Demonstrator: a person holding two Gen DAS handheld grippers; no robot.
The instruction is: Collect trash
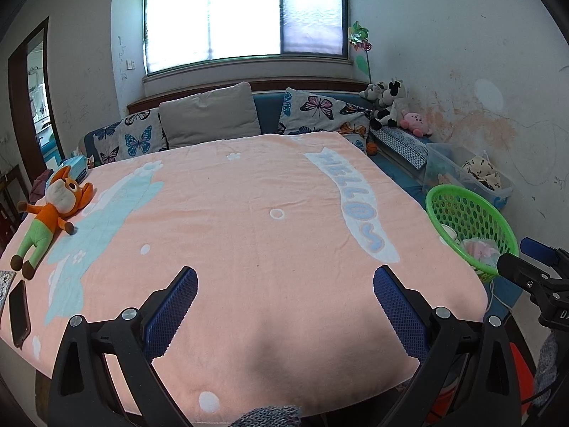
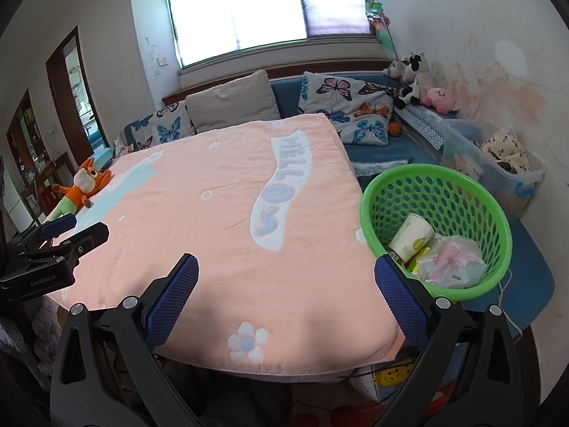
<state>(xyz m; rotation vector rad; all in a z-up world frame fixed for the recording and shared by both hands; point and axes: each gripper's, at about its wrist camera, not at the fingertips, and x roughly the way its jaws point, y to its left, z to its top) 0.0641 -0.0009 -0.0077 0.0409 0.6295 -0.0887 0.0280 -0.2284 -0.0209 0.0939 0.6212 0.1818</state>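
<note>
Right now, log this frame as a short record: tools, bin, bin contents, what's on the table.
left tool: open, empty, over the pink blanket
right tool: open, empty, near the table's right edge
bin: green basket, beside the table on the right
bin contents: paper cup, crumpled plastic bag
on table: plush toy, phone

"HELLOS" — pink blanket (image 2: 220, 213), "GenRobot.AI" — left gripper (image 2: 76, 227)
</note>
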